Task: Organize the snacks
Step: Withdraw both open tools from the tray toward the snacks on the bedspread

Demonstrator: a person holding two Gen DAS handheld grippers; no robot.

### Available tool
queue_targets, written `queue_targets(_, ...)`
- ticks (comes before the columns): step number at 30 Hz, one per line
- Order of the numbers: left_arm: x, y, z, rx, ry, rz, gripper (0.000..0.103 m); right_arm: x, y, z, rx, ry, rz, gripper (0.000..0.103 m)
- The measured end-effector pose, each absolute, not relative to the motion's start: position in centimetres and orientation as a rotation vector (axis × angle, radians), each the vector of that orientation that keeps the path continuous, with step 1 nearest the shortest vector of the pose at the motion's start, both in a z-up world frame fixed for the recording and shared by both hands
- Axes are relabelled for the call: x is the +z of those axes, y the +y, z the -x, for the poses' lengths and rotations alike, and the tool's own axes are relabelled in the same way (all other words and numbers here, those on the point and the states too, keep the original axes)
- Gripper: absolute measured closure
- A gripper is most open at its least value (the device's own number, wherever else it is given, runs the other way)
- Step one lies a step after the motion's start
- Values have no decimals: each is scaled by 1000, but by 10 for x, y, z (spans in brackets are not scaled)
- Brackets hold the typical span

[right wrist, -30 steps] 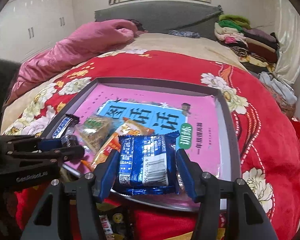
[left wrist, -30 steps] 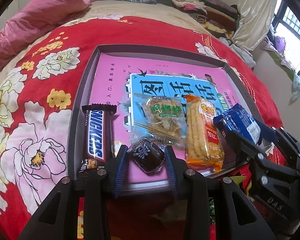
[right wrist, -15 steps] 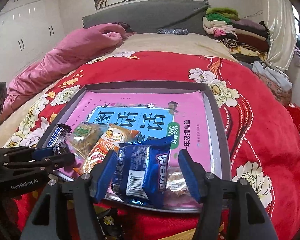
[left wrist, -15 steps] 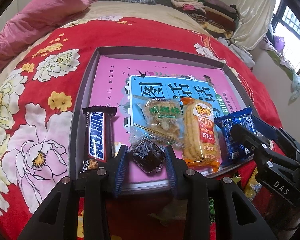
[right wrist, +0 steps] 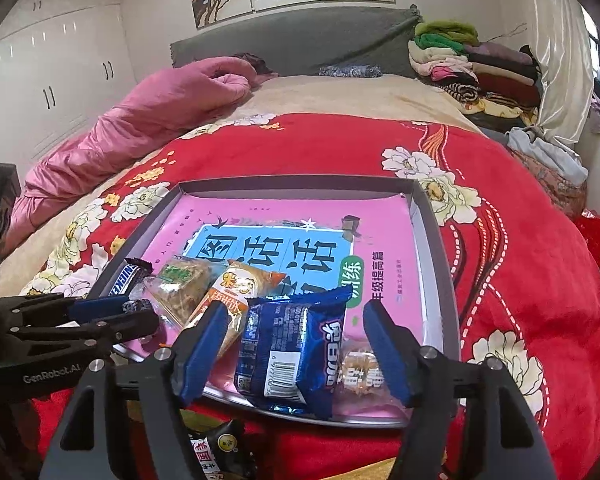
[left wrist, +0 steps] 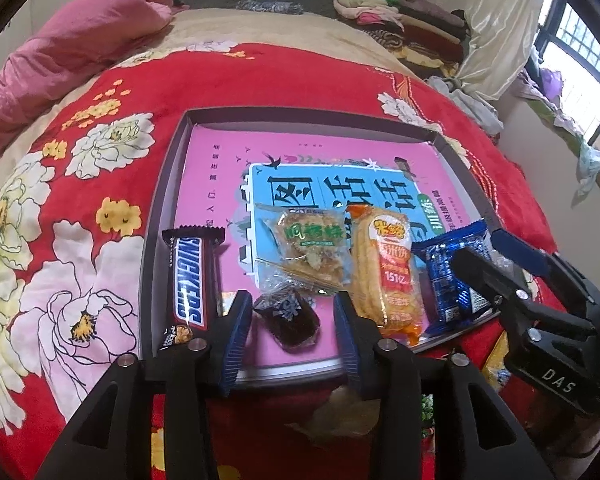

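A grey tray (left wrist: 162, 200) lined with a pink book lies on the red bedspread. Along its near edge lie a Snickers bar (left wrist: 189, 280), a dark wrapped sweet (left wrist: 288, 316), a clear-wrapped pastry (left wrist: 312, 248), an orange rice-cracker pack (left wrist: 388, 268) and a blue biscuit pack (left wrist: 448, 280). My left gripper (left wrist: 288, 340) is open with the dark sweet between its fingers. My right gripper (right wrist: 296, 348) is open around the blue biscuit pack (right wrist: 292, 352), which rests on the tray (right wrist: 436, 248). A small clear-wrapped snack (right wrist: 358, 372) lies beside it.
More snack packets (right wrist: 216, 448) lie on the bedspread below the tray's near edge. A pink quilt (right wrist: 160, 112) and folded clothes (right wrist: 460, 64) sit at the far end of the bed. The far half of the tray holds only the book.
My right gripper opened and let the blue biscuit pack down onto the tray's near right corner. The left gripper stayed put around the dark sweet.
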State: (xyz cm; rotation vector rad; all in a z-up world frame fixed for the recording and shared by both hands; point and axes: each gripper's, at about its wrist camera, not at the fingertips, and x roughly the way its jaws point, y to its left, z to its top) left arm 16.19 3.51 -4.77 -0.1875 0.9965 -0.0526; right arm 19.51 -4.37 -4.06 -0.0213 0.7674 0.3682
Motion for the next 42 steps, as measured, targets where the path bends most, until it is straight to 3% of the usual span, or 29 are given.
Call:
queue_targets(19, -33, 44, -155, -56, 956, 188, 43, -31, -56, -191, 362, 721, -8, 28)
queue_targets(27, -22, 41, -151, -58, 922, 173, 31, -15, -60, -182, 379, 657, -29, 23)
queue_targets(42, -1, 33, -140, -92, 892, 164, 28, 1, -67, -168, 406, 605, -45, 20)
